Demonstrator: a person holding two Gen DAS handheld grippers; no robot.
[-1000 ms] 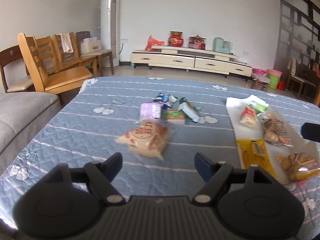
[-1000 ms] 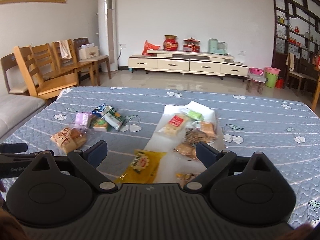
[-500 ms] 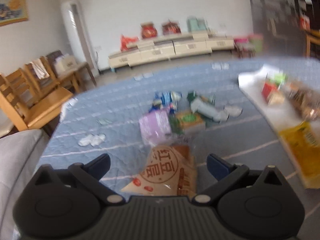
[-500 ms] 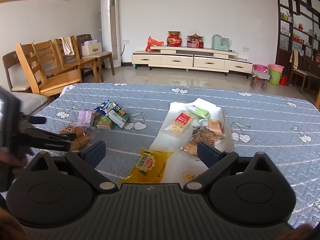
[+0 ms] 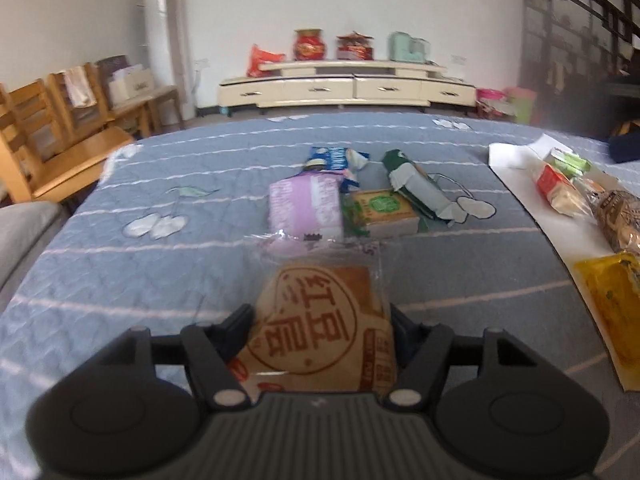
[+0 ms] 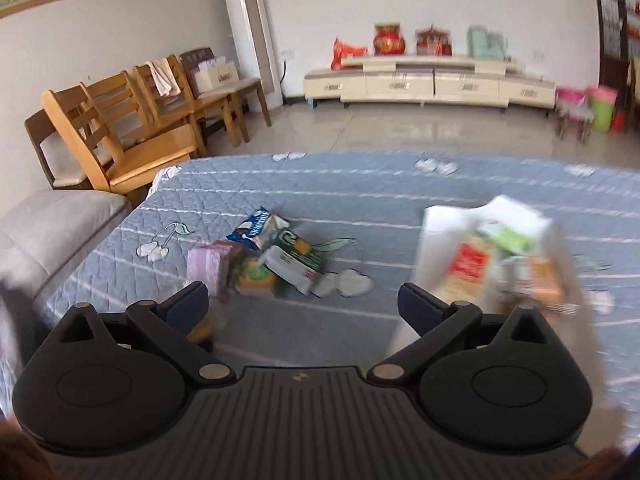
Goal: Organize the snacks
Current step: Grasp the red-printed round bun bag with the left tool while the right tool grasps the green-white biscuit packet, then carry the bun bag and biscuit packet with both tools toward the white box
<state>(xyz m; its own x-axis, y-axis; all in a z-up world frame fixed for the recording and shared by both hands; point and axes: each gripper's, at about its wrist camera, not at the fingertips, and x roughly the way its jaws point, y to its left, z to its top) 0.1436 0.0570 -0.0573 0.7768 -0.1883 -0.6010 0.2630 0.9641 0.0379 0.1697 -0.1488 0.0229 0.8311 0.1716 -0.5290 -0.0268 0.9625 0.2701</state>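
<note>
**Left Gripper Clamped on Bread Packet; Right Gripper Spread**

At 6 o'clock in the left wrist view, the left gripper has its jaws pinching the bread packet, a clear wrapper with red print, one jaw against each side. Directly beyond it at 12 o'clock, on the blue quilted surface, lies a cluster of snacks: the purple packet, the small green-labelled box, the green-and-white packet and the blue packet. At 3 o'clock, the white sheet carries further snacks, including the yellow packet.

The right gripper hovers over the surface with jaws spread wide and nothing between them. Its view is blurred.
</note>
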